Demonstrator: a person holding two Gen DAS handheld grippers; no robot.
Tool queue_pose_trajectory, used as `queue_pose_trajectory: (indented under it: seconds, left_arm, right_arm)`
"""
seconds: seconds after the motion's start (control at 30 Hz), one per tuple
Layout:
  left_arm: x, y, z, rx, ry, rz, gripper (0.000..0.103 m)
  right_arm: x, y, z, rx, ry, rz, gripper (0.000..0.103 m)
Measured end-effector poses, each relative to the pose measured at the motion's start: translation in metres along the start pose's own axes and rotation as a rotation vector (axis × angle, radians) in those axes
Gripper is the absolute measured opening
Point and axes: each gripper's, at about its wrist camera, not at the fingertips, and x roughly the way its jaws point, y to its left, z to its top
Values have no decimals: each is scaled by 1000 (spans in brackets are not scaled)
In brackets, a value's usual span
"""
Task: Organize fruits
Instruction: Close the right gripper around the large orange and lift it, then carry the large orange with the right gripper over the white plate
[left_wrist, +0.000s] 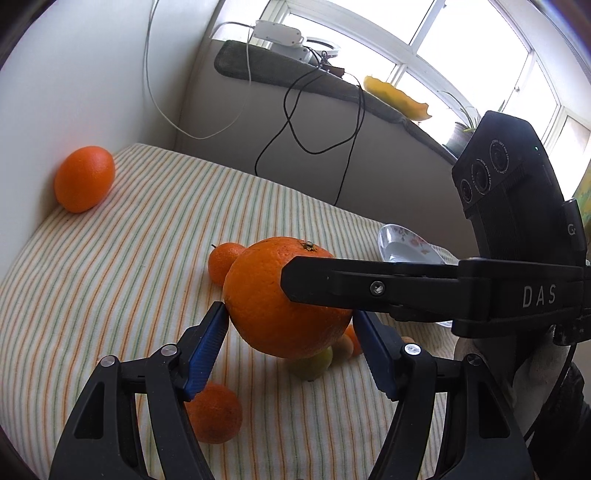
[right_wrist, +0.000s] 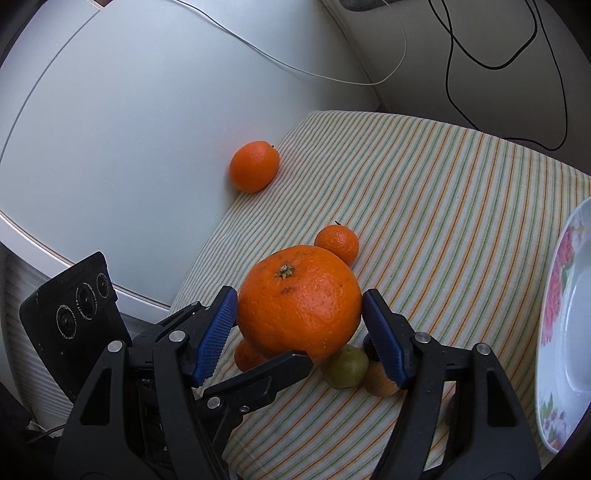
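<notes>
A large orange (left_wrist: 266, 302) (right_wrist: 299, 306), stem up, hangs just above the striped cloth (left_wrist: 129, 258) (right_wrist: 443, 203). My left gripper (left_wrist: 289, 312) is shut on it, its blue pads pressing the fruit's two sides. My right gripper (right_wrist: 299, 295) is shut on the same orange from a crossing direction. One right finger (left_wrist: 369, 286) lies across the fruit in the left wrist view. A left finger (right_wrist: 266, 376) shows under the orange in the right wrist view. A floral plate (left_wrist: 402, 245) (right_wrist: 561, 295) lies at the right.
Another orange (left_wrist: 84, 179) (right_wrist: 254, 171) rests by the white wall. A small mandarin (left_wrist: 221, 260) (right_wrist: 338, 243) lies behind the held fruit and a second mandarin (left_wrist: 214, 413) (right_wrist: 247, 356) in front. A green fruit (left_wrist: 314, 363) (right_wrist: 345, 367) and a small orange one (right_wrist: 380, 380) lie underneath. Cables hang behind.
</notes>
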Motion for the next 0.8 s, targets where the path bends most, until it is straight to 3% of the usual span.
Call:
queue_pose_trajectory:
  seconds: [0.4, 0.8]
  left_arm:
    - [9, -39, 9, 63, -12, -21, 70]
    - [48, -89, 19, 132, 19, -79, 70]
  right_arm:
    - [-46, -17, -3, 14, -62, -14, 73]
    - [-99, -57, -11, 64, -120, -63, 73]
